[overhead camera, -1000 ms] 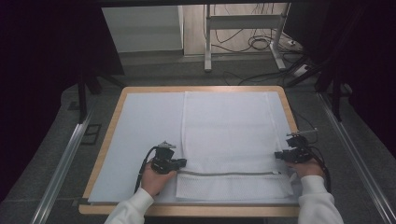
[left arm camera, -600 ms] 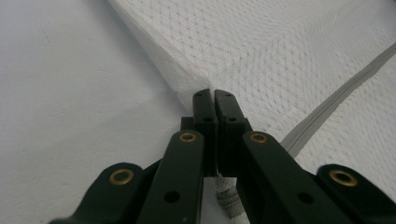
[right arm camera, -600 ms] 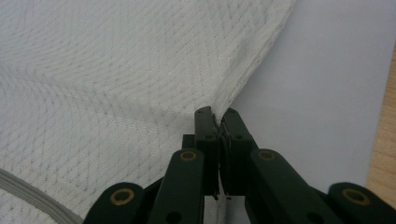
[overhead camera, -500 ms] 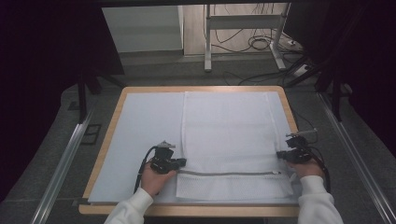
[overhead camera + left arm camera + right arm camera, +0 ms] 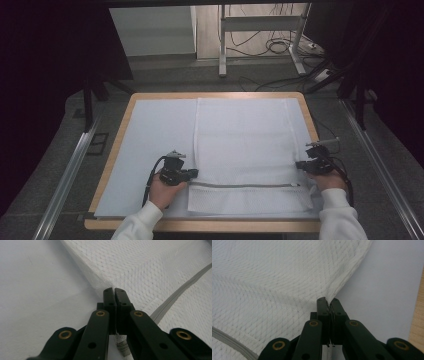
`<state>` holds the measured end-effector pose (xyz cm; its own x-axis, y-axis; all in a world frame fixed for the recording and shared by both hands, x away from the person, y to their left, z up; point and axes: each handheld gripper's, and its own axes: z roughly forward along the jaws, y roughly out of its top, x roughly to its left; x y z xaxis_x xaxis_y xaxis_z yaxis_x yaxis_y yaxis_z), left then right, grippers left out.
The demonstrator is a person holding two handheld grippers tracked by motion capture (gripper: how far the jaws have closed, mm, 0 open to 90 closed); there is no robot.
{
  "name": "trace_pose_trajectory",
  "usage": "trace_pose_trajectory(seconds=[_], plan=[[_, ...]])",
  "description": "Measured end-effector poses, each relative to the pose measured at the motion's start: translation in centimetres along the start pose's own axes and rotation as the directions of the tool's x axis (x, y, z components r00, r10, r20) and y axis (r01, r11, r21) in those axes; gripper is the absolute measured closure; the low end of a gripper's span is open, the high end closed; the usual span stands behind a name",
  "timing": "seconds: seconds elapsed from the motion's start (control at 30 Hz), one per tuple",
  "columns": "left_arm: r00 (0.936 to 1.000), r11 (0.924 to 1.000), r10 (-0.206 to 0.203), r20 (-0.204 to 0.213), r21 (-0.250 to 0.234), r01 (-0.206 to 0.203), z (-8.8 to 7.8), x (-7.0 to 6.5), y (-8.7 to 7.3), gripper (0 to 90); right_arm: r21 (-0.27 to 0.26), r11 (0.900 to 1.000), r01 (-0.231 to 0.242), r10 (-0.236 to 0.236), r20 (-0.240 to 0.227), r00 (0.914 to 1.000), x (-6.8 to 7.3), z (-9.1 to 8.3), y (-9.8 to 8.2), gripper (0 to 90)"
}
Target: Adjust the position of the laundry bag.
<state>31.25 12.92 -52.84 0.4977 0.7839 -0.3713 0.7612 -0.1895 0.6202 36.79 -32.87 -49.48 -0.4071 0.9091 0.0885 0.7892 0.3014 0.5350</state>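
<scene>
Little has shifted on the table since the earlier frames: both hands sit where they were, but the right gripper (image 5: 303,164) has just been closing, and its jaws now pinch the right edge of the white mesh laundry bag with a grey zipper (image 5: 243,150). In the right gripper view (image 5: 327,300) a thin fold of the mesh is trapped between the black jaws. The left gripper (image 5: 192,173) is likewise clamped on the bag's left edge, just above the zipper line, as its own view (image 5: 114,290) shows. The bag lies flat on the pale blue sheet (image 5: 150,145) covering the wood-rimmed table (image 5: 112,157), towards the right of the middle, its zipper running across near the person's side.

Both side grips look secured, so the grasping step seems complete. The next move probably calls for lifting both edges together, evenly, to fold or carry the bag without letting the thin mesh slip out.
</scene>
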Motion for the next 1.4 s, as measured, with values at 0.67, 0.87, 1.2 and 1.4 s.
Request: trace_pose_trajectory(seconds=[0.67, 0.87, 1.2, 1.4], plan=[[0.9999, 0.9997, -0.014, 0.005, -0.019, 0.014, -1.6, 1.1, -0.4, 89.3, -0.032, 0.999, 0.028, -0.029, -0.029, 0.9992, 1.1, -0.2, 0.4, 87.0], [0.9999, 0.9996, -0.015, 0.005, -0.026, 0.016, -2.1, 1.3, -0.4, 89.4, -0.031, 0.999, 0.040, -0.041, -0.030, 0.9987, 1.7, 0.0, 0.6, 87.0], [0.9998, 0.9995, -0.019, 0.005, -0.025, 0.019, -2.7, 1.9, -0.7, 89.3, -0.039, 0.999, 0.037, -0.040, -0.063, 0.9972, 2.1, 0.0, 0.7, 87.0], [0.9998, 0.9994, -0.020, -0.003, -0.027, 0.020, -3.0, 2.1, -0.8, 89.4, -0.040, 0.998, 0.041, -0.043, -0.071, 0.9965, 2.4, 0.1, 0.7, 87.0]])
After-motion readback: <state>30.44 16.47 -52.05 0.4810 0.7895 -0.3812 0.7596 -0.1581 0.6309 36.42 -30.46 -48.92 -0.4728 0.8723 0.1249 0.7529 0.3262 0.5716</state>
